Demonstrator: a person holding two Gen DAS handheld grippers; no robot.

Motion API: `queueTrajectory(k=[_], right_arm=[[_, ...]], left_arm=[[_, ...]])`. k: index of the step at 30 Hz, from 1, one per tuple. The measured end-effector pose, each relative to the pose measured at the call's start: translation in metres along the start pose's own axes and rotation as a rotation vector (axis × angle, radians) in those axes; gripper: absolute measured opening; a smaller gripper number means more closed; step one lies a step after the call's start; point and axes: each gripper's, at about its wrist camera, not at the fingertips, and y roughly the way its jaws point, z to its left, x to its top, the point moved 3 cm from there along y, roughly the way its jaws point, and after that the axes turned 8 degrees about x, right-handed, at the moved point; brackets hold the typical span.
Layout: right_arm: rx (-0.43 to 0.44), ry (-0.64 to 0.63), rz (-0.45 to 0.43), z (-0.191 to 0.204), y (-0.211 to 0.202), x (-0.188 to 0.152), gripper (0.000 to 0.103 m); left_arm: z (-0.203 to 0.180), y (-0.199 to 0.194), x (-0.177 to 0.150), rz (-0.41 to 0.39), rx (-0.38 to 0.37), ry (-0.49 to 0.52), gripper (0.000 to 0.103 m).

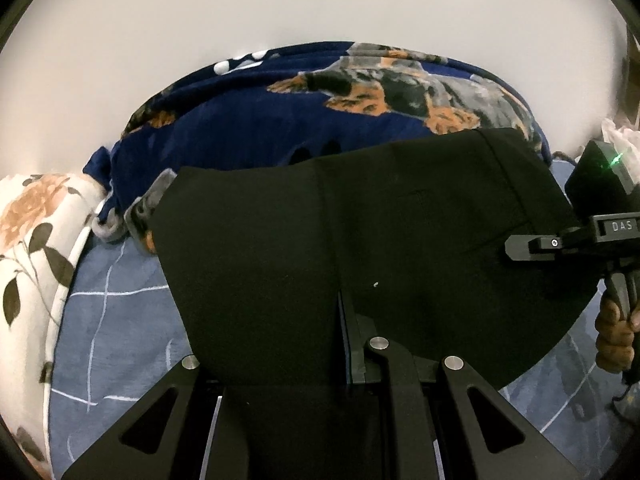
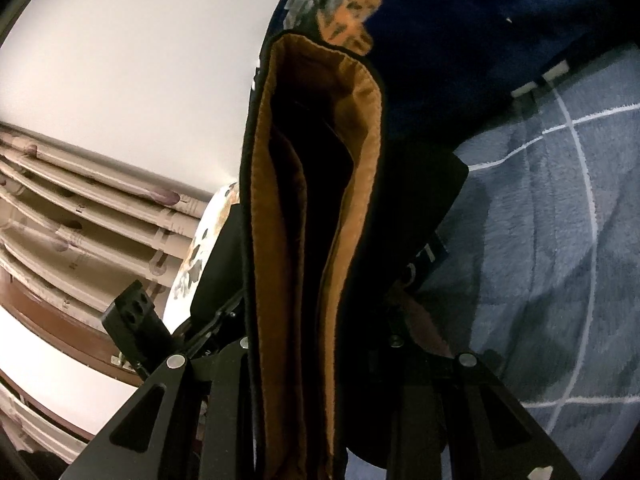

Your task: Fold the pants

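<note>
Blue checked bedspread [image 1: 120,320] beneath black pants [image 1: 360,220]

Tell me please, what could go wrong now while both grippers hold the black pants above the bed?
1. The left gripper pinches only an edge of the pants; the cloth may slip out.
2. The right gripper clamps several layers with brown lining; one could slide loose and spoil the fold.
3. The pants hang near the dog-print blanket and could drag on it.

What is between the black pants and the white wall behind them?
In the left wrist view, a dark blue blanket with dog pictures lies bunched between the black pants and the white wall.
</note>
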Motion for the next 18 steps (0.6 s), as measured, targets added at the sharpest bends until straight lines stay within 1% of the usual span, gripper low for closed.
queueTrajectory(k=[11, 18], right_arm=[[-0.015, 0.031, -0.007, -0.016, -0.001, 0.005, 0.025], [-0.090, -0.007, -0.001, -0.017, 0.001, 0.005, 0.025]], left_arm=[[0.004, 0.018, -0.007, 0.024, 0.004, -0.014, 0.014], [0.008, 0.025, -0.013, 0.026, 0.014, -0.044, 0.015]])
